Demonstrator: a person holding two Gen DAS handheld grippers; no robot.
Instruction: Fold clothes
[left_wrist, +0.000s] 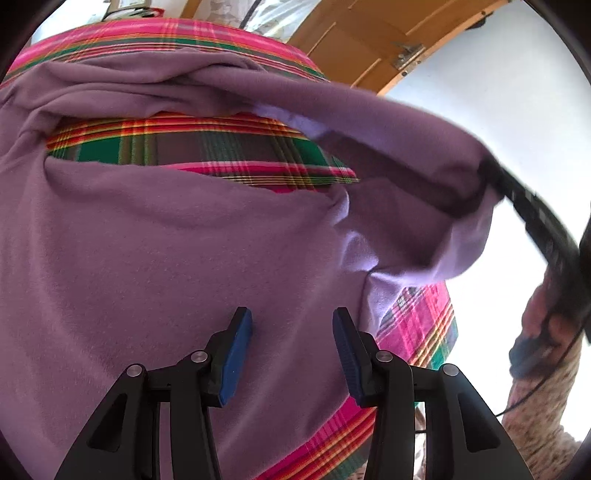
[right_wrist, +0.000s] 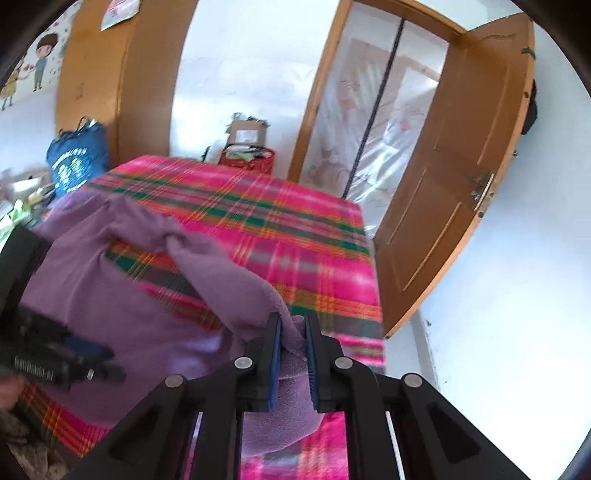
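A purple fleece garment (left_wrist: 166, 251) lies spread over a table with a pink, green and orange plaid cloth (left_wrist: 221, 147). My left gripper (left_wrist: 291, 325) hovers open just above the garment's flat body, nothing between its blue pads. One end of the fleece is lifted off to the right, where my right gripper (left_wrist: 517, 195) holds it, blurred by motion. In the right wrist view my right gripper (right_wrist: 292, 325) is shut on a bunched fold of the purple garment (right_wrist: 236, 280), raised above the plaid cloth (right_wrist: 295, 236). The left gripper (right_wrist: 55, 354) shows blurred at the left edge.
A person's hand and knitted sleeve (left_wrist: 543, 406) are at the right edge. An open wooden door (right_wrist: 454, 184) stands right of the table. A blue bag (right_wrist: 77, 158) and a red box (right_wrist: 247, 155) with a carton sit beyond the table's far side.
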